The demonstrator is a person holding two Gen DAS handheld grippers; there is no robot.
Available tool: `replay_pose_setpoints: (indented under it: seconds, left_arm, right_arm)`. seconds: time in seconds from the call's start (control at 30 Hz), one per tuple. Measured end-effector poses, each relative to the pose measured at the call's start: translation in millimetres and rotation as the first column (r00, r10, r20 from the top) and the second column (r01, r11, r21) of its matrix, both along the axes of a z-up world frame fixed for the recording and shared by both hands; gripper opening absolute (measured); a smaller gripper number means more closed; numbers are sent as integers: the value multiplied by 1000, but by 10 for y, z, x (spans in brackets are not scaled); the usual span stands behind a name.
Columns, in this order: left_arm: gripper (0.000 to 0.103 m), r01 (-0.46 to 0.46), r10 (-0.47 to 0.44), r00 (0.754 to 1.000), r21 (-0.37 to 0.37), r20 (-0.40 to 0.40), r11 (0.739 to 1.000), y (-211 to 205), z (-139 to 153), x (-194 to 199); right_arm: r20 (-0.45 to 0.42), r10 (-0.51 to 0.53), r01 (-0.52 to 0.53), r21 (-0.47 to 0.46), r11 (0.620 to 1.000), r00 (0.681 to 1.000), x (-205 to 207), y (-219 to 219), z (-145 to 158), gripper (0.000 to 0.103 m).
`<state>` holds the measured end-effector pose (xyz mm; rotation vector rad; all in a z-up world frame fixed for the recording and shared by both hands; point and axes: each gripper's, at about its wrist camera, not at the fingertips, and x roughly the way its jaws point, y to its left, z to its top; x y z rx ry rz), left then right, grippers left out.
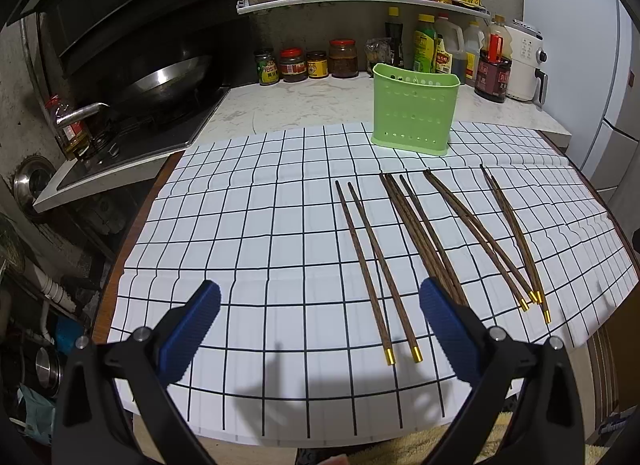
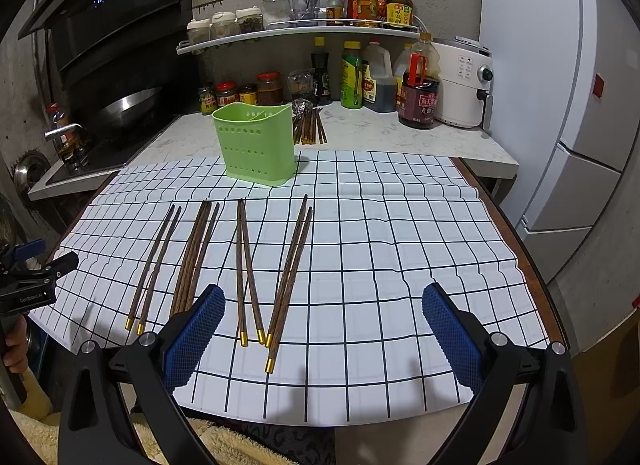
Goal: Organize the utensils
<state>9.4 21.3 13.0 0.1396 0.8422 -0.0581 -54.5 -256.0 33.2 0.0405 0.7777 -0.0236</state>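
Plainly, we have four groups of wooden chopsticks (image 2: 248, 265) lying flat on the checked cloth (image 2: 400, 245) that covers the desk (image 2: 532, 257), their gold-capped ends toward us and their thin tips pointing away toward the green holder (image 2: 256, 145). Their long axes run roughly front to back, fanning a little, so each stick points more or less at the holder, which stands upright at the far edge of the cloth, just beyond the tips but not touching them. From the right wrist view, another bundle of chopsticks (image 2: 309, 128) lies on the marble counter behind the holder. Our left tool (image 1: 320, 325) hovers low over the near edge of the cloth with its blue pads spread wide and nothing between them; the leftmost pair (image 1: 372, 265) lies just right of its centre line, and the thicker bundle runs under its right pad. Our right tool (image 2: 324, 329) is likewise spread and empty, with the two right-hand pairs lying between its pads and slightly left of centre. We judge no stick has been lifted yet; either tool is near enough, and a grasp across the shafts near the capped ends, then a swing to upright, looks the likely need.
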Motion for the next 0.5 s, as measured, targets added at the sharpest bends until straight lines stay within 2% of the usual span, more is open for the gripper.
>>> replay_pose_setpoints:
  seconds: [0.5]
  left_arm:
    - [97,-3,3,1000,1,1,1000,11,1,0]
  right_arm:
    - [-1,-8,8,0,1000,1000,-1,-8,-5,97]
